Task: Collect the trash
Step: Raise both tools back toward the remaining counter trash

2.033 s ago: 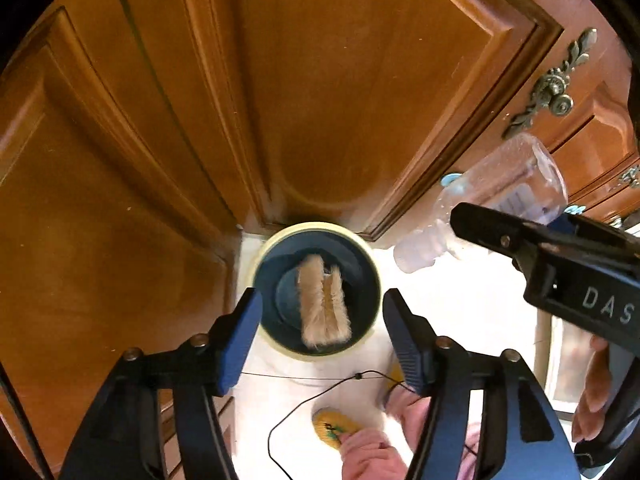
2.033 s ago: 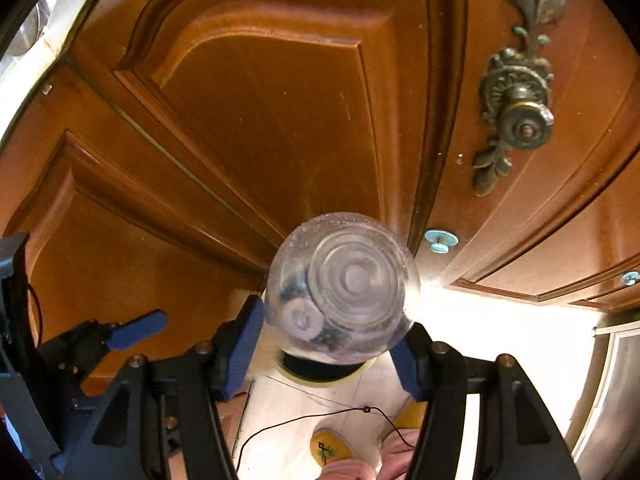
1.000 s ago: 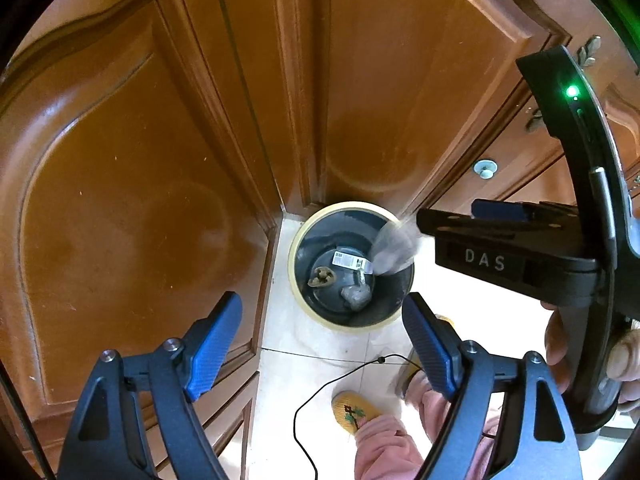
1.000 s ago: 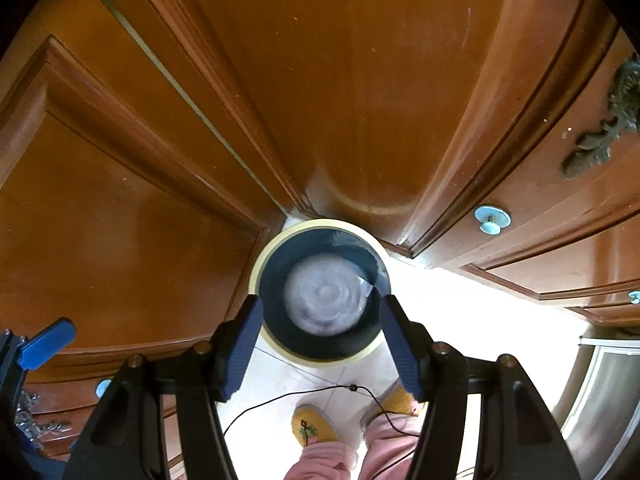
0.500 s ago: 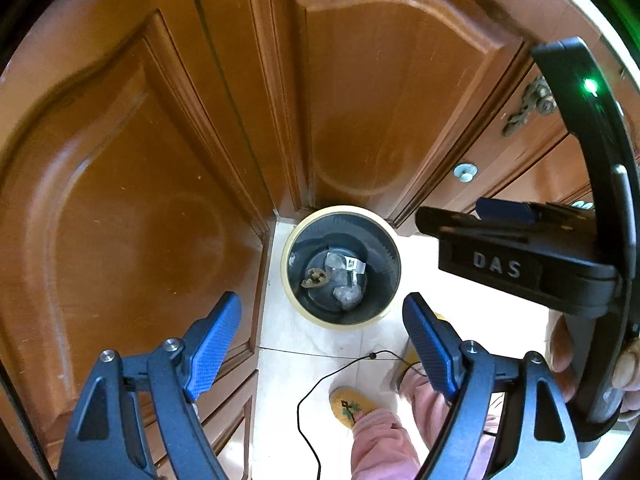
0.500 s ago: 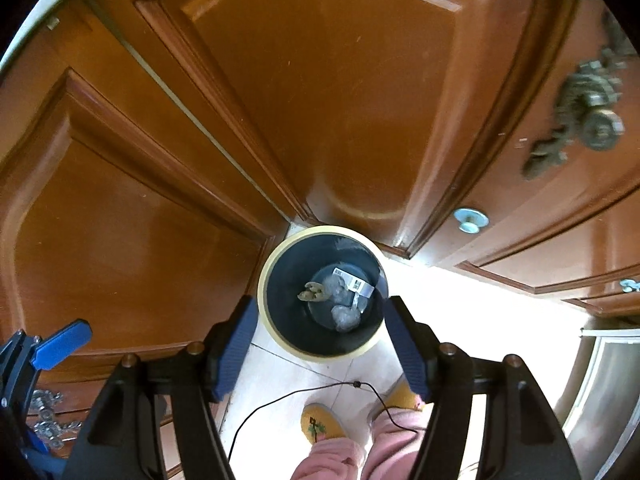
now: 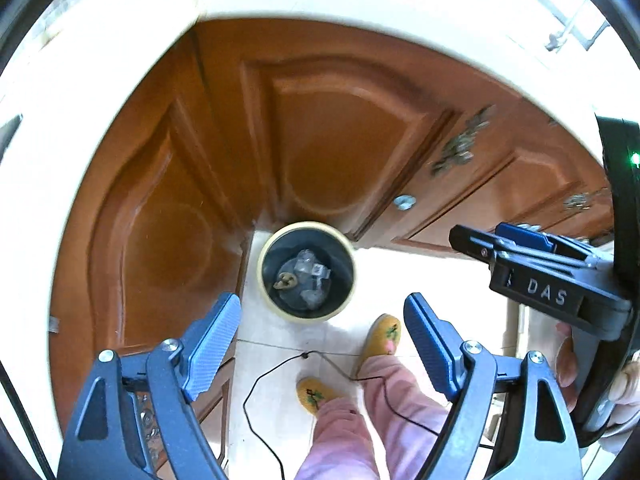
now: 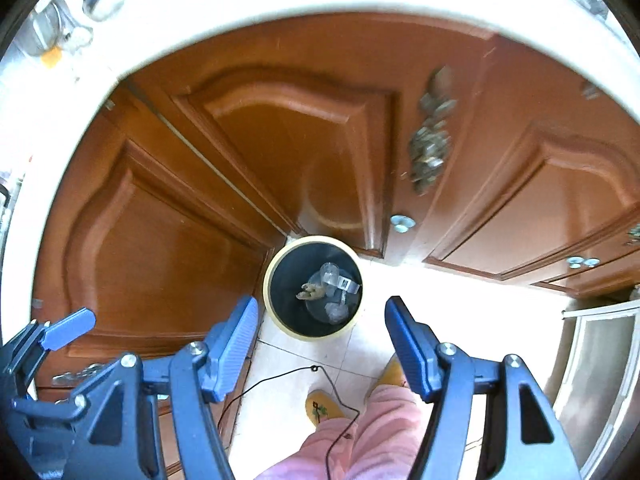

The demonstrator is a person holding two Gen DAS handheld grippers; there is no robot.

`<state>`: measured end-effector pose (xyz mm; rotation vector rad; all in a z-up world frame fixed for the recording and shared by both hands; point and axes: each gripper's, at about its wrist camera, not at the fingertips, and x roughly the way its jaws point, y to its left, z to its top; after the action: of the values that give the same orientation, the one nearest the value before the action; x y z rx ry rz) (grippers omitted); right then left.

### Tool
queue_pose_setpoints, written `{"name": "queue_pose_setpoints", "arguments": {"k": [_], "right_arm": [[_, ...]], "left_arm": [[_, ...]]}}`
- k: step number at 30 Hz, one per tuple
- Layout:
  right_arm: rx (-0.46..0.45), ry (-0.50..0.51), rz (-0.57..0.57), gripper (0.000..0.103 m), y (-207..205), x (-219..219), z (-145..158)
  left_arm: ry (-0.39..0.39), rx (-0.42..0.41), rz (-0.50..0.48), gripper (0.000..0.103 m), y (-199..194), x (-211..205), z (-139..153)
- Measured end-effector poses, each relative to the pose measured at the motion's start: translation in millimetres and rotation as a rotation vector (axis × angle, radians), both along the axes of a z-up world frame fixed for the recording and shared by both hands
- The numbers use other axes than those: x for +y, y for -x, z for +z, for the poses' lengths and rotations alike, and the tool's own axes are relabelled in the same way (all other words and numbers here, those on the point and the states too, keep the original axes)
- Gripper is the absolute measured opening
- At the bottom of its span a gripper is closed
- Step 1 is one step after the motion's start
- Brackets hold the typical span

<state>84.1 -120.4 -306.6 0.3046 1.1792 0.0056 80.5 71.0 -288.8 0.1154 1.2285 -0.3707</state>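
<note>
A dark round trash bin (image 7: 347,252) with a pale yellow rim stands on the floor in the cabinet corner; it also shows in the right wrist view (image 8: 276,292). Inside lie a clear plastic bottle (image 7: 310,270) (image 8: 334,276) and a brown scrap (image 7: 285,281) (image 8: 310,291). My left gripper (image 7: 322,326) is open and empty, high above the bin. My right gripper (image 8: 322,326) is open and empty, also high above the bin; it shows from the side in the left wrist view (image 7: 520,256).
Brown wooden cabinet doors (image 7: 332,140) (image 8: 288,148) with ornate metal handles (image 8: 430,152) stand behind the bin. A white countertop edge (image 7: 320,0) curves above them. The person's pink trousers and yellow slippers (image 7: 316,394) and a thin black cable (image 7: 280,364) are on the pale tiled floor.
My right gripper opened and the bottle dropped into the bin. Both grippers then rose well above it, so the countertop edge has come into view.
</note>
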Motion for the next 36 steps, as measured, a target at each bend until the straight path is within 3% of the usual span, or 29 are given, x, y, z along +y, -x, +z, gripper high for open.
{"name": "queue_pose_setpoints", "arguments": {"k": [7,10,16,20,23,28,36], "right_arm": [[-0.095,0.036,-0.059,0.066,27.7,-23.9,85.3],[-0.133,0.053,-0.087,0.066,35.3,-34.2,118.7],[-0.272,0.109,-0.137,0.066,56.0,-52.3,193.5],[-0.337,0.144,-0.162,0.066,66.4,-61.7,226.8],[-0.361,0.154,-0.182,0.066,68.5,-68.4,241.7],[-0.377,0.147,-0.193,0.066,62.1,-85.6,261.6],[-0.432,0.069,-0.167,0.066,0.0,-125.4,279.1]], "left_arm": [[0.033,-0.134,-0.091,0.084,5.3,-21.6,89.3],[0.059,-0.19,-0.098,0.091,7.8,-26.7,123.8],[0.04,-0.328,-0.11,0.092,7.6,-42.0,188.8],[0.067,-0.41,-0.114,0.094,9.5,-48.2,226.3],[0.083,-0.464,-0.116,0.101,8.2,-51.6,246.3],[0.064,-0.54,-0.108,0.102,-0.7,-70.6,267.2],[0.072,-0.515,-0.079,0.102,-61.5,-102.1,261.5]]}}
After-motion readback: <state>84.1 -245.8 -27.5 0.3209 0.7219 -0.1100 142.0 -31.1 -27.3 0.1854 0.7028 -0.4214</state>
